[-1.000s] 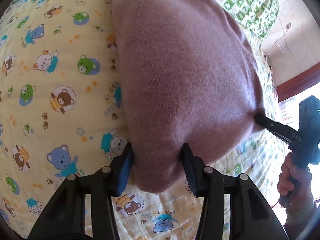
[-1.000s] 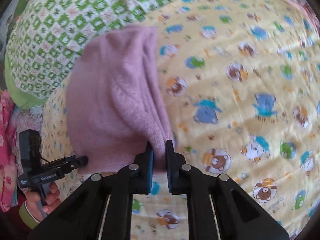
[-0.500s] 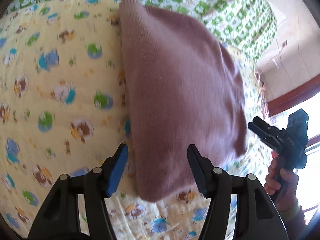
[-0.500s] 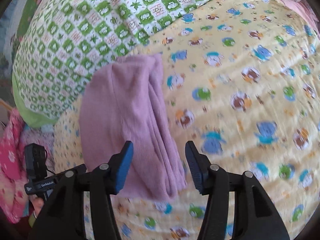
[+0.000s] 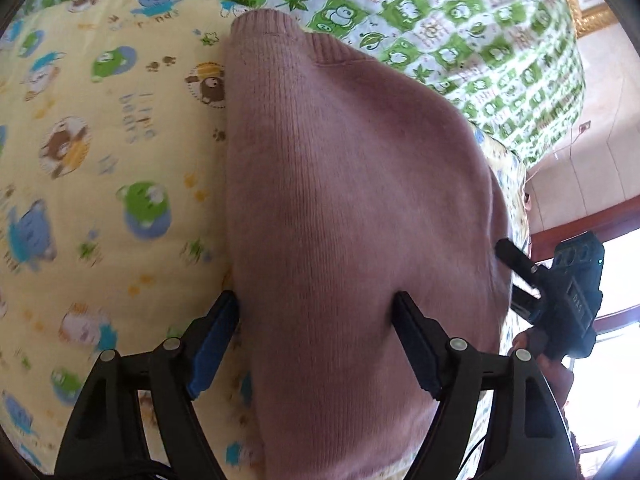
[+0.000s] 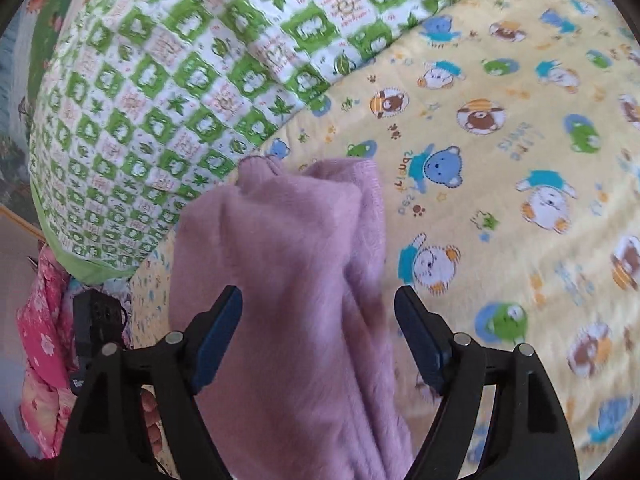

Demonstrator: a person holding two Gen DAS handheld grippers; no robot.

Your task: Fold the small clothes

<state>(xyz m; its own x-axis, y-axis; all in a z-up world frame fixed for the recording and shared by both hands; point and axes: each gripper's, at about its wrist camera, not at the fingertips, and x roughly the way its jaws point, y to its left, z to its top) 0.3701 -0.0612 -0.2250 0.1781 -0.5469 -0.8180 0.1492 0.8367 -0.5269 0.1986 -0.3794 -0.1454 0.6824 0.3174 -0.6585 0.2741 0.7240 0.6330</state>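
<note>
Both corners of the mauve knit sweater (image 5: 352,216) had been let go since the earlier frames, where each had been pinched. The left gripper (image 5: 316,340) and the right gripper (image 6: 318,332) were seen with jaws opening wide, the fabric lying loosely between them, unpressed. The fold was judged laid down, with smoothing or another fold possibly left. The sweater was spread folded on the bed's yellow bear-print sheet (image 6: 500,184), beside a green checked quilt (image 6: 168,92); a pink floral cloth (image 6: 44,320) was glimpsed nearby.
</note>
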